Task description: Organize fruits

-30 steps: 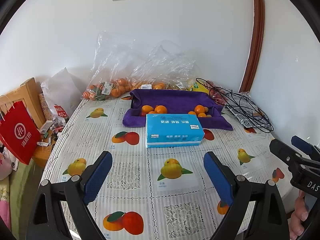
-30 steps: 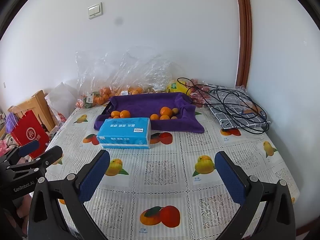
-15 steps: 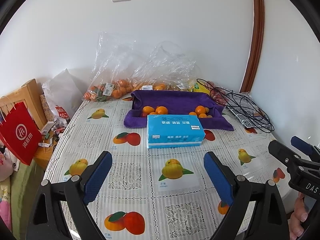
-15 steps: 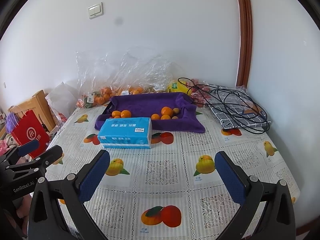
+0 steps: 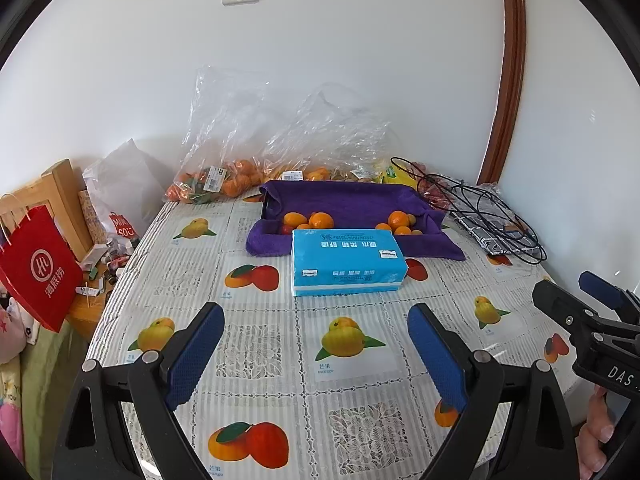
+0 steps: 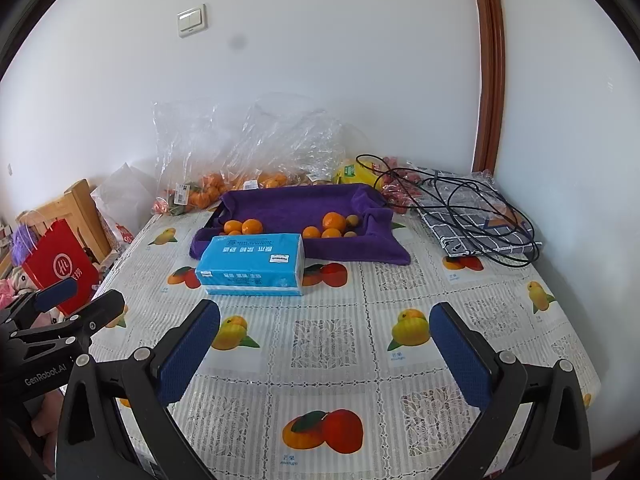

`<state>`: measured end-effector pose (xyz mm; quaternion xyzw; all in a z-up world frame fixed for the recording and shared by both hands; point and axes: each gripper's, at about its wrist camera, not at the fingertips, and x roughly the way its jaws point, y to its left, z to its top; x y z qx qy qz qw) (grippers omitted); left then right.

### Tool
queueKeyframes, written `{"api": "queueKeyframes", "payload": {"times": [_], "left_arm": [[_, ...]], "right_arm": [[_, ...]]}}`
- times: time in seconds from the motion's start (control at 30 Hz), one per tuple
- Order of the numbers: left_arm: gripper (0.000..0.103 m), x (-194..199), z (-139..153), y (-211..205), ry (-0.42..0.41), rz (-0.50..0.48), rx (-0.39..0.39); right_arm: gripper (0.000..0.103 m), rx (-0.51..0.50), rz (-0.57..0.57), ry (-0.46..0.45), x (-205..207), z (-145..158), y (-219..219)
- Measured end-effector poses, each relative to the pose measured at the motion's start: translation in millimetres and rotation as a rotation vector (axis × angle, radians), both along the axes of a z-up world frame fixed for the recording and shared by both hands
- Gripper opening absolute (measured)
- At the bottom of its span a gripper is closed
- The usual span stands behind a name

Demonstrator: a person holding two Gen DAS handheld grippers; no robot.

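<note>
Several oranges [image 5: 321,220] [image 6: 334,221] and a few small brownish fruits [image 6: 351,221] lie in a tray lined with a purple towel [image 5: 352,200] [image 6: 296,206] at the far middle of the table. Behind it, clear plastic bags of oranges [image 5: 224,178] [image 6: 204,192] lean on the wall. My left gripper [image 5: 316,312] hovers open over the near table, nothing between its blue pads. My right gripper [image 6: 325,314] is likewise open and empty, beside the left one.
A blue tissue pack [image 5: 346,262] [image 6: 252,264] lies just in front of the tray. Black cables [image 6: 460,200] on a checked cloth and a yellow bag [image 6: 354,172] sit at the far right. A red paper bag [image 5: 38,272] and wooden furniture [image 5: 60,196] stand off the table's left edge.
</note>
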<state>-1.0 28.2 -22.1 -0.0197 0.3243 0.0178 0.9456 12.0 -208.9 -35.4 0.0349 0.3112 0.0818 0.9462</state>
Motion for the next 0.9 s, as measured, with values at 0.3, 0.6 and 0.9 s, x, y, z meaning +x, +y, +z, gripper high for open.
{"api": "queueKeyframes", "payload": {"times": [0.3, 0.6, 0.9], "left_arm": [[0.093, -0.8, -0.2, 0.6, 0.0, 0.0, -0.002], [0.093, -0.9, 0.0, 0.8, 0.0, 0.0, -0.002], [0.093, 0.8, -0.2, 0.1, 0.0, -0.007, -0.001]], "right_arm": [[0.103, 0.003, 0.0, -0.002, 0.0, -0.1, -0.5], [0.103, 0.0, 0.004, -0.004, -1.0, -0.6, 1.8], [0.103, 0.002, 0.002, -0.006, -1.3, -0.5, 2.4]]}}
